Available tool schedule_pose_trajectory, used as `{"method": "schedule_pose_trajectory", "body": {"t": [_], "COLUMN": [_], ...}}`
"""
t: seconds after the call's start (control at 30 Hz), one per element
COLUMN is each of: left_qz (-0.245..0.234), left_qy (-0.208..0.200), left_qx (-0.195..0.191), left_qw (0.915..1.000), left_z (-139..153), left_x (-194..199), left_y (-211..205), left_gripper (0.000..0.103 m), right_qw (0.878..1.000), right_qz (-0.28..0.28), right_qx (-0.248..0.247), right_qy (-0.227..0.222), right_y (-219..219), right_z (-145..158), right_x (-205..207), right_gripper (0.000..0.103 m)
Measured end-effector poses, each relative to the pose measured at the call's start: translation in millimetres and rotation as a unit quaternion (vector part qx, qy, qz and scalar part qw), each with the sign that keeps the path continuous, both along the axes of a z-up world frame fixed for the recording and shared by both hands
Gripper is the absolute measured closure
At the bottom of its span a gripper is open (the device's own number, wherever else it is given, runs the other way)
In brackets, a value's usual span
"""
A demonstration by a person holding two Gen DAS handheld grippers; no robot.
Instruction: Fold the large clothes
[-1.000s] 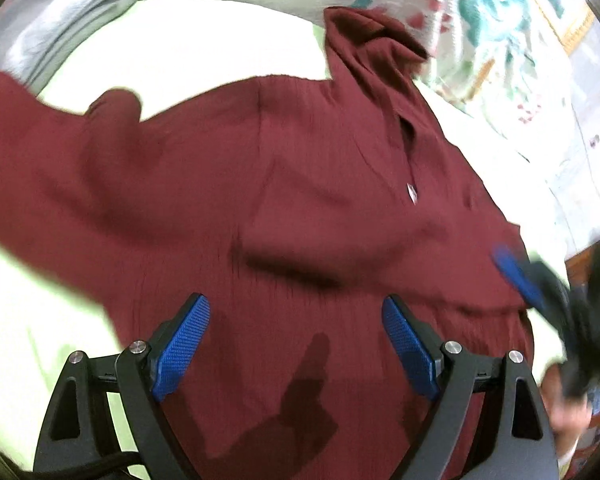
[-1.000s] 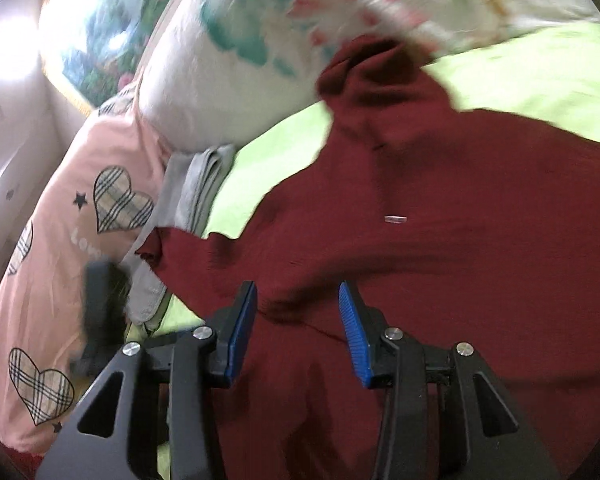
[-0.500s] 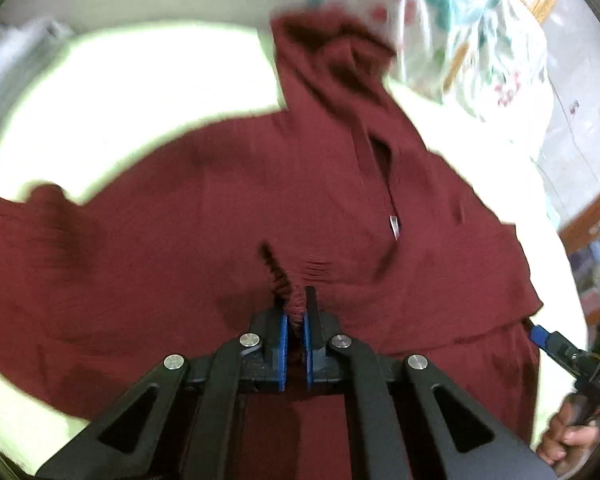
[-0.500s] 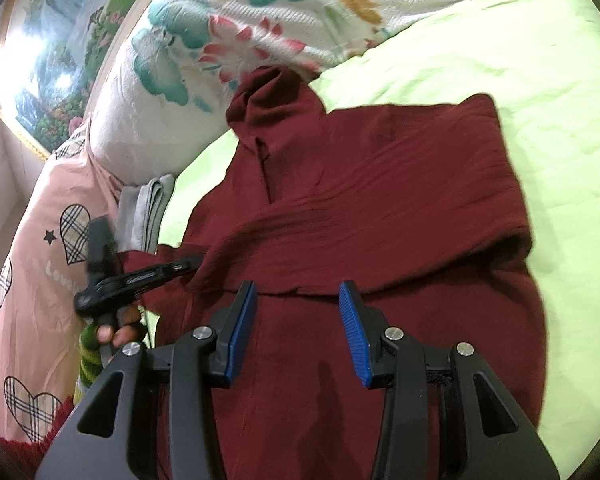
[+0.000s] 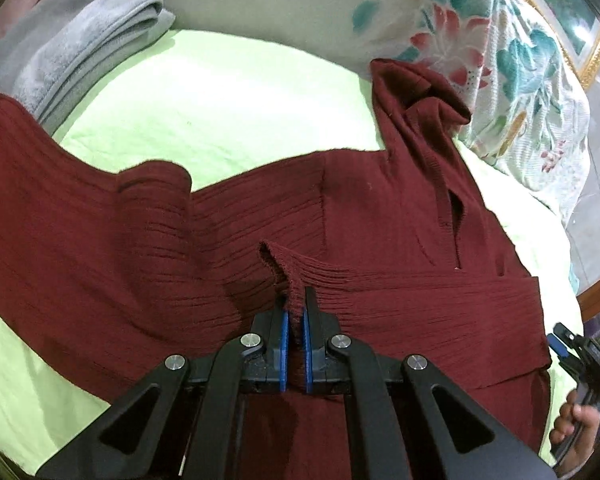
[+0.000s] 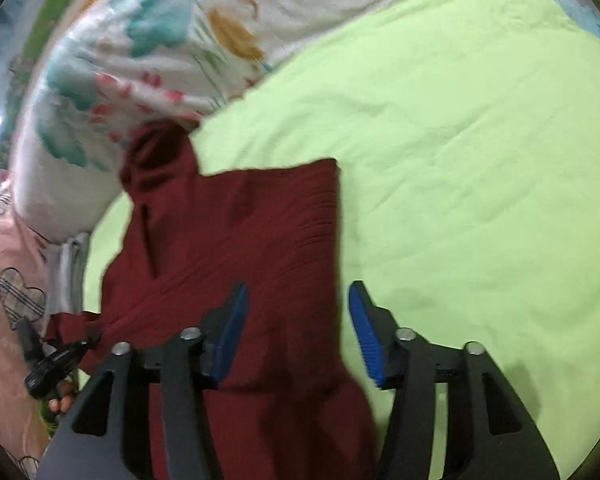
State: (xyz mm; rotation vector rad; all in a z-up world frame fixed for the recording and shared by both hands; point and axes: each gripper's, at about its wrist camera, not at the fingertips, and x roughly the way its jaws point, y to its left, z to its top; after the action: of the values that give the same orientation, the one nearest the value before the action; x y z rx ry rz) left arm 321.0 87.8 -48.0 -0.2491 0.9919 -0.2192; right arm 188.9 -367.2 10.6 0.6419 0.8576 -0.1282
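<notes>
Clearly soft and limp, the maroon sweater (image 5: 380, 208) is spread on the green bed (image 5: 228, 100); a ribbed cuff is pinched in the closed left claw (image 5: 294, 320), while the right claw (image 6: 296, 332) is held open above the folded edge, best taken there

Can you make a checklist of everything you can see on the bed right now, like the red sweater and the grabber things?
Surface: light green bed sheet, lightly wrinkled.
Job's things: dark red hooded sweater spread on the sheet, its right sleeve folded across the front.
Clutter: folded grey towel at the sweater's left sleeve end.
Grippers: left gripper shut on a pinch of ribbed sweater cuff; right gripper open, above the sweater's right edge.
Cables: nothing seen.
Surroundings: floral pillow behind the hood; pink pillow with plaid hearts at the side.
</notes>
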Motion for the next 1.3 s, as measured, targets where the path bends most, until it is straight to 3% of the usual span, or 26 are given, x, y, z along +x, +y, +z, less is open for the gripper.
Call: {"method": "schedule_pose_trajectory", "body": {"t": [0.07,0.1,0.13,0.17,0.2,0.3,0.43,0.53,0.6,0.67,0.73,0.83,0.97,1.07,1.13,1.23,1.3], "left_qz": [0.001,0.0,-0.002,-0.005,-0.01,-0.027,-0.026,-0.025,-0.023,-0.018,-0.012,0.013,0.063,0.113,0.144,0.202,0.229], "left_qy": [0.004,0.006,0.007,0.007,0.007,0.012,0.02,0.022,0.024,0.028,0.03,0.023,0.005,-0.012,-0.022,-0.027,-0.022], "left_qx": [-0.001,-0.003,-0.004,-0.004,-0.006,-0.016,0.008,0.001,0.001,0.0,-0.005,-0.001,0.018,0.045,0.065,0.088,0.103], "left_qw": [1.0,1.0,1.0,1.0,0.9999,0.9994,0.9994,0.9995,0.9995,0.9995,0.9995,0.9996,0.9978,0.9925,0.9872,0.975,0.9678], "left_z": [-1,-1,-1,0,2,1,-9,-11,-11,-11,-8,3,22,41,54,74,82], "left_x": [1,0,0,-1,-2,-2,1,1,1,0,-5,-24,-45,-51,-49,-39,-25], "left_y": [-2,-2,-3,-6,-9,-18,-25,-22,-22,-22,-17,8,57,100,126,168,190], "left_gripper": [0.099,0.099,0.099,0.099,0.099,0.099,0.099,0.098,0.098,0.097,0.092,0.088,0.085,0.069,0.047,0.029,0.022], "right_qw": [0.999,0.999,0.999,0.998,0.999,0.999,0.998,0.995,0.994,0.991,0.991,0.997,0.996,0.995,0.995,0.995,0.994], "right_qz": [0.02,0.035,0.045,0.046,0.042,0.031,0.023,0.004,0.057,0.112,0.09,0.059,0.069,0.082,0.089,0.103,0.11], "right_qx": [0.015,0.016,0.006,0.001,0.015,-0.009,-0.038,-0.099,-0.095,-0.074,-0.081,-0.05,-0.057,-0.045,-0.034,-0.018,-0.014], "right_qy": [0.021,0.028,0.031,0.037,0.029,0.025,0.045,0.006,-0.014,0.0,0.047,0.03,-0.01,-0.019,-0.016,-0.008,-0.002], "right_y": [-2,0,2,1,-5,-16,-15,0,21,40,37,25,37,47,53,65,75], "right_z": [-13,-18,-18,-18,-16,-8,-7,18,20,5,-16,-13,10,14,13,10,6], "right_x": [17,22,26,27,25,17,11,-7,-6,-1,0,-15,-35,-45,-50,-52,-46], "right_gripper": [0.048,0.061,0.083,0.095,0.096,0.096,0.091,0.088,0.082,0.074,0.074,0.076,0.062,0.06,0.06,0.06,0.06]}}
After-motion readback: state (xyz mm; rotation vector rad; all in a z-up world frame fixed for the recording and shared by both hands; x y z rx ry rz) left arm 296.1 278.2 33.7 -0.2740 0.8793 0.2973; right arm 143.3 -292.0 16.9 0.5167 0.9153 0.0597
